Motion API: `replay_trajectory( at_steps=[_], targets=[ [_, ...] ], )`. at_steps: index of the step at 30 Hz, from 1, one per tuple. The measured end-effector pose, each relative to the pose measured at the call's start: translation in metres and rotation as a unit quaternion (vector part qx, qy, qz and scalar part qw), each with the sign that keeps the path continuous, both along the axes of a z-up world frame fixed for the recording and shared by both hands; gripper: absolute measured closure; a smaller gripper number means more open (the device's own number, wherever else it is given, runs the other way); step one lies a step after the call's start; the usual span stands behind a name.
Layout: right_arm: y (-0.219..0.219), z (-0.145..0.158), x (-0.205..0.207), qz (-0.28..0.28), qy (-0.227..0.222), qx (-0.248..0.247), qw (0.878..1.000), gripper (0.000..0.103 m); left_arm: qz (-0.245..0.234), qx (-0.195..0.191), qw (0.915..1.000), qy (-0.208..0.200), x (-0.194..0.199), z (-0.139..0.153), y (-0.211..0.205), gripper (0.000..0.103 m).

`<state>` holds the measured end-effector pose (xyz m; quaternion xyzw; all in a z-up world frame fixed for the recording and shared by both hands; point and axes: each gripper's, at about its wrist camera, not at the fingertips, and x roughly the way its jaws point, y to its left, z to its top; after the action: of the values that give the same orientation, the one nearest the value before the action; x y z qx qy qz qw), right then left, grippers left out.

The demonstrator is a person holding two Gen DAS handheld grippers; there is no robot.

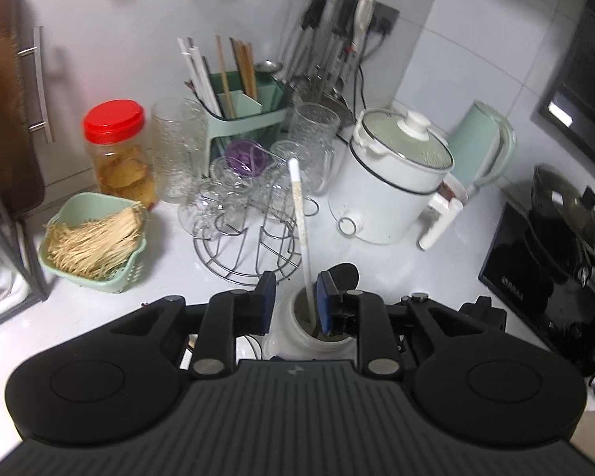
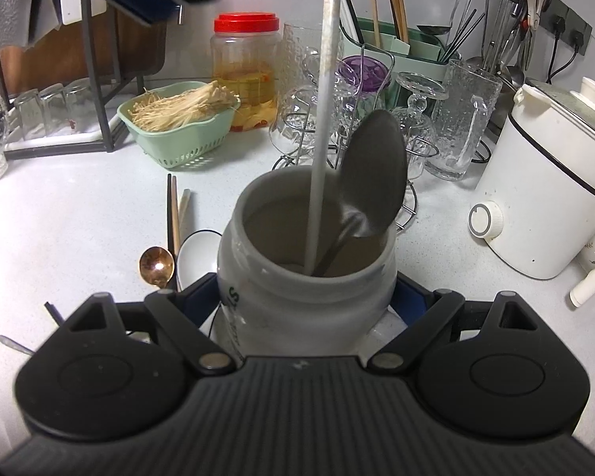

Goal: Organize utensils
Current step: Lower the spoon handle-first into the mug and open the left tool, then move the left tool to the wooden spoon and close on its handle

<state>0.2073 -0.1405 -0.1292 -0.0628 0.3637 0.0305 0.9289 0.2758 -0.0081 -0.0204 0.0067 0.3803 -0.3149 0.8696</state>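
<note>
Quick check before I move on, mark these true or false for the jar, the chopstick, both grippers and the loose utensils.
1. The right gripper clamps the white jar. True.
2. The left gripper squeezes the white chopstick. False: its pads stand apart; the chopstick stands free in the jar.
3. A dark spoon stands in the jar. True.
4. The jar is empty. False: it holds the chopstick and spoon.
5. A copper spoon lies on the counter left of the jar. True.
</note>
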Motion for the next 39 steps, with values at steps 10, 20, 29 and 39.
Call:
replay_trajectory(
  at_steps=[10,20,29,39],
  targets=[
    [-0.001,0.000,0.000,0.004,0.004,0.002,1.000,0.011,0.058,-0.033,0.9978,-0.002,-0.020,-0.006,0.038,0.077],
    [-0.002,0.002,0.002,0.017,0.011,-0.002,1.000,0.010,0.110,-0.042,0.9928,0.021,-0.028,-0.037,0.068,0.077],
    [-0.002,0.002,0.002,0.018,0.011,-0.001,1.000,0.011,0.150,-0.040,0.9865,0.051,-0.030,-0.066,0.096,0.077],
    [0.000,0.001,-0.001,0.009,0.003,-0.002,1.000,0.010,0.187,-0.039,0.9775,0.089,-0.026,-0.099,0.114,0.077]
  ],
)
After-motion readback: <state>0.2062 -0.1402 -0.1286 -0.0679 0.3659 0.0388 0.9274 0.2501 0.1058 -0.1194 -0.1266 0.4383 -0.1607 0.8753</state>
